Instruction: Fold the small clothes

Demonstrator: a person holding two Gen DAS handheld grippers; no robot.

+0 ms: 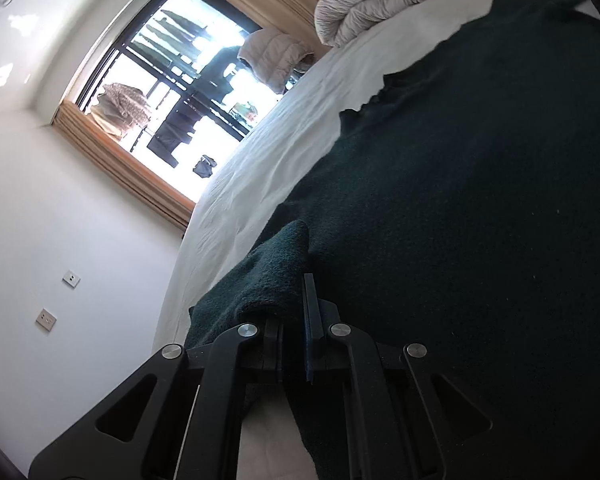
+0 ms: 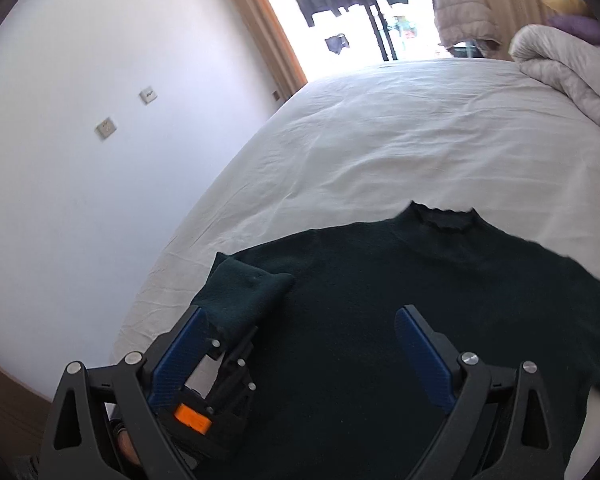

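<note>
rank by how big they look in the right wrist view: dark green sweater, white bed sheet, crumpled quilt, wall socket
1. white bed sheet
2. dark green sweater, nearer the camera, so the top two are unsure
3. crumpled quilt
4. wall socket

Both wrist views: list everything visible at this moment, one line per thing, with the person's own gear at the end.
sweater: one, dark green, spread flat on the bed, neck toward the window
sleeve: one, dark green, lifted over the sweater's body, pinched in the left jaws
bed sheet: one, white, wrinkled, covering the bed
duvet: one, pale grey, bunched at the bed's far right
padded jacket: one, beige, by the window
window: one, dark frame, laundry hanging outside
curtains: tan, at both window sides
wall plates: two, white, on the left wall
left gripper: one, black, shut on the sleeve
right gripper: one, black with blue pads, jaws open above the sweater, holding nothing
</note>
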